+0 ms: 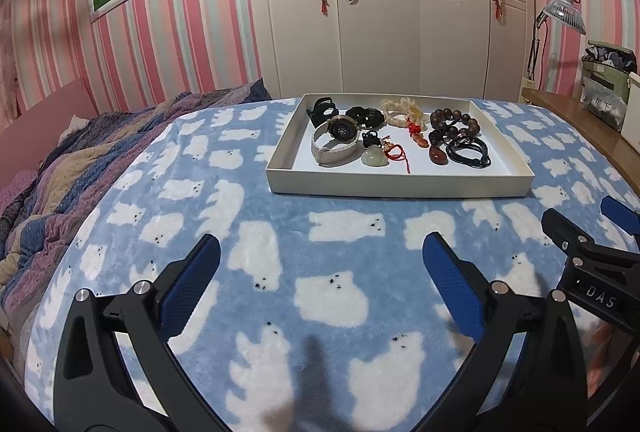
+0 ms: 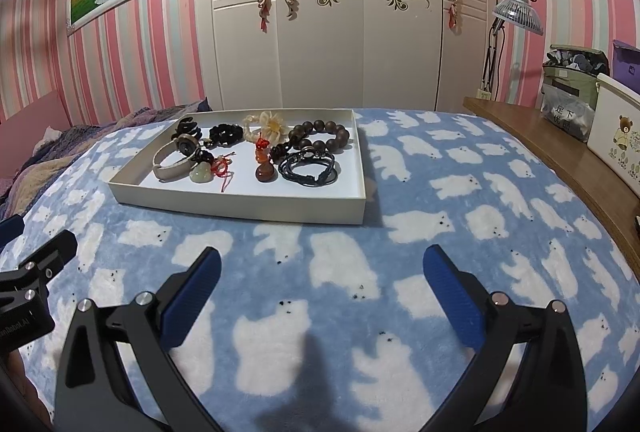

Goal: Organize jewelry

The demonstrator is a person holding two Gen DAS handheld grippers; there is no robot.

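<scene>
A shallow white tray [image 1: 400, 186] [image 2: 240, 202] sits on the bear-print blanket and holds several pieces of jewelry: a beige-strap watch [image 1: 334, 148] [image 2: 172, 160], a brown bead bracelet [image 1: 454, 122] [image 2: 320, 134], a black cord bracelet [image 1: 470, 152] [image 2: 308, 168], a jade pendant [image 1: 374, 157] [image 2: 201, 174], an amber pendant [image 2: 265, 172] and a cream flower piece [image 1: 400, 110] [image 2: 268, 126]. My left gripper [image 1: 322, 260] is open and empty, short of the tray. My right gripper [image 2: 322, 268] is open and empty, near the tray's front right corner; it also shows in the left wrist view [image 1: 592, 232].
A striped quilt [image 1: 80, 160] lies bunched at the left. A wooden shelf [image 2: 560, 148] at the right carries a bag and a white box. A lamp [image 2: 516, 16] stands behind it. A wardrobe [image 2: 320, 32] fills the back wall.
</scene>
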